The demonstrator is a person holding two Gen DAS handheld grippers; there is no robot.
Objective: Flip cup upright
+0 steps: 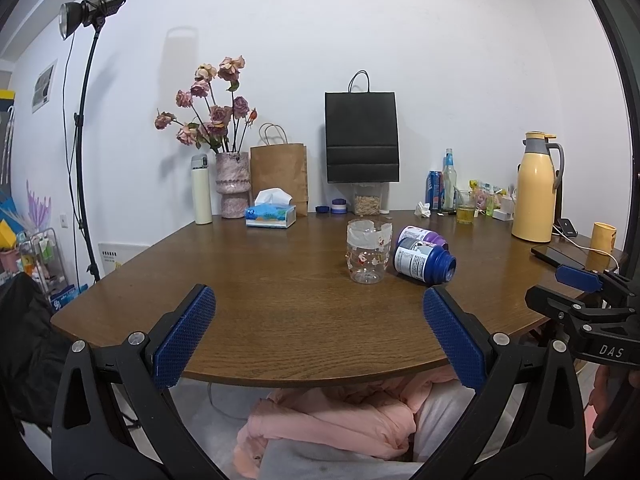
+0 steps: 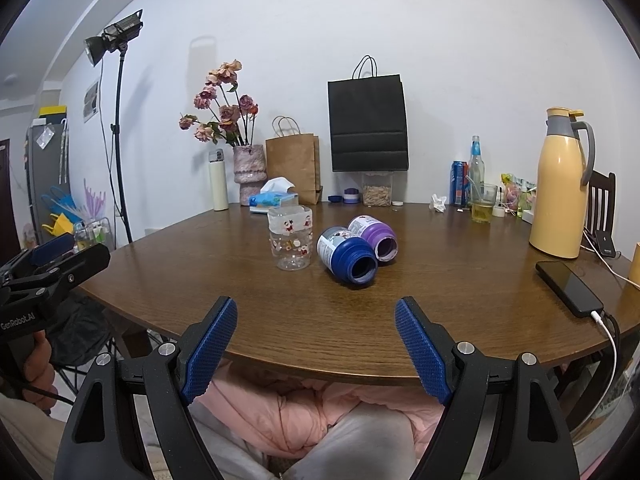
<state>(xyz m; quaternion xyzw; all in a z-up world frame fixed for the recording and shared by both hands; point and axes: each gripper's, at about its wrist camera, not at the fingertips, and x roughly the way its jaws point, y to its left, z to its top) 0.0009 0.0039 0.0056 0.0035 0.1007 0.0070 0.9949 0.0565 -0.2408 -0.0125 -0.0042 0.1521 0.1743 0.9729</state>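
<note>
Cup (image 1: pixel 367 251) clear plastic, upright on wood table (image 1: pixel 256 304); both grippers' jaws apart, empty.

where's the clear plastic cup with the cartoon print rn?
The clear plastic cup with cartoon print stands mid-table in both wrist views, just left of the blue bottle lying on its side, beyond both open grippers.

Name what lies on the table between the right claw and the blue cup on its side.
Nothing: in the right wrist view, only bare table separates the open right claw from the blue cup.
</note>
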